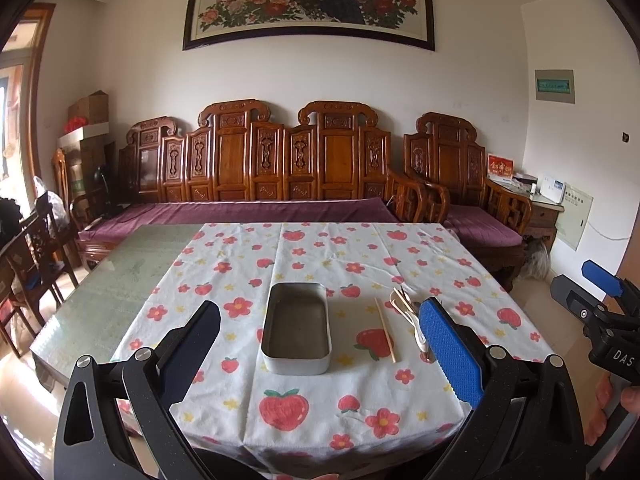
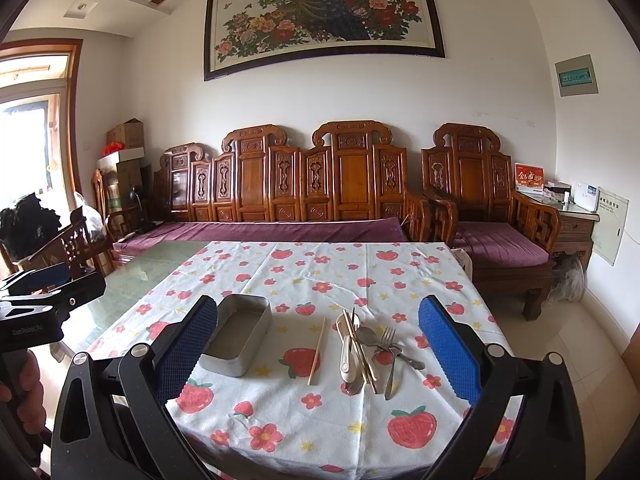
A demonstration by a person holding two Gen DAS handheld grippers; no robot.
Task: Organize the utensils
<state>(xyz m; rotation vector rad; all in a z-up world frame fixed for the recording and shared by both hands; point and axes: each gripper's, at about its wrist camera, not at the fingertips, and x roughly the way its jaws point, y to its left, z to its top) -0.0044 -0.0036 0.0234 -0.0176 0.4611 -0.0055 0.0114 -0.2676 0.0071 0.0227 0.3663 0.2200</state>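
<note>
An empty metal box (image 1: 297, 328) (image 2: 238, 334) sits on the strawberry-print tablecloth (image 1: 320, 396) (image 2: 320, 272). To its right lies a single wooden chopstick (image 1: 385, 329) (image 2: 317, 350). Further right is a pile of utensils (image 2: 370, 350) (image 1: 408, 316): a white spoon, chopsticks, a metal spoon and a fork. My left gripper (image 1: 320, 360) hovers open in front of the box. Open too, my right gripper (image 2: 318, 356) is held low above the table's near edge, short of the single chopstick. Neither holds anything.
A glass tabletop (image 1: 104, 292) extends left of the cloth. A carved wooden sofa (image 2: 304, 200) with purple cushions runs behind the table. Wooden chairs (image 1: 28, 264) stand at the left. A side table (image 2: 568, 216) with small items is at the back right.
</note>
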